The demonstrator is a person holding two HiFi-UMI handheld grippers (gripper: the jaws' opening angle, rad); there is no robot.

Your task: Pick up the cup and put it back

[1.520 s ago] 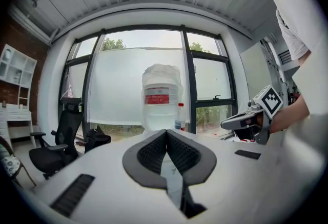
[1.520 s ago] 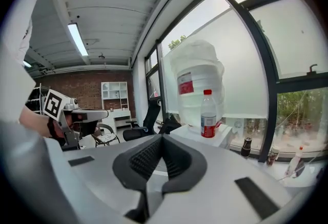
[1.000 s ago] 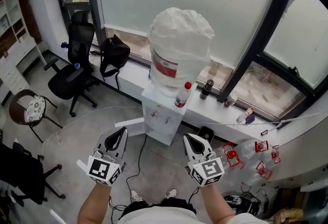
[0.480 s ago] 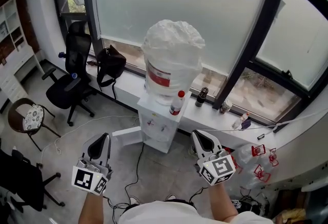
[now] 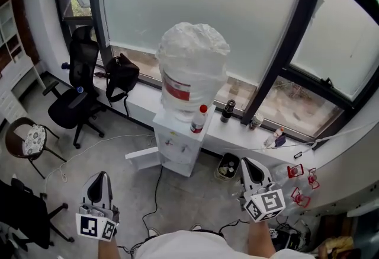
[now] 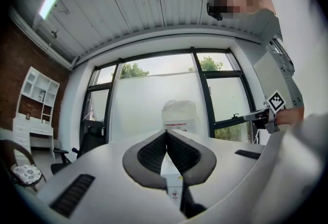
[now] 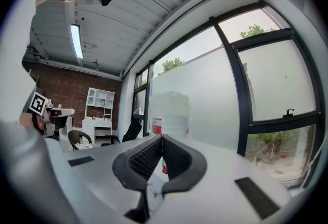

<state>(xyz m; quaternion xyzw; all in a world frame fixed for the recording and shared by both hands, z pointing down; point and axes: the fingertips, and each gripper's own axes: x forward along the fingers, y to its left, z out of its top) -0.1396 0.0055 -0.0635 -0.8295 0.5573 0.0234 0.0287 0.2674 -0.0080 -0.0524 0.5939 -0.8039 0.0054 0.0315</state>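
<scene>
**Both grippers empty, well short of the dispenser; cup not found**

- Left gripper (image 5: 99,176): jaws pressed together, nothing between them. It is held low and points level toward the water dispenser (image 5: 176,144).
- Right gripper (image 5: 245,162): the same, jaws closed tip to tip and empty.
- Both are well apart from the dispenser, with bare floor between.
- Cup: cannot be made out in any view.
  - On the dispenser top stand only a wrapped jug (image 5: 190,62) and a red-capped bottle (image 5: 199,120).
  - A dark flask (image 5: 227,111) stands on the windowsill (image 5: 308,154), and a bin (image 5: 228,166) is below it.
  - My guess is the cup sits at the dispenser's front or on the sill, too small to tell from here.
- Handling, judged only: a drinking cup is likely light, thin-walled and smooth, so it would crush or slip easily.
  - Pinch it across the side wall at about mid-height with a gentle squeeze.
  - Keep it upright in case it holds water.
- The jaws must spread before any grasp.
</scene>
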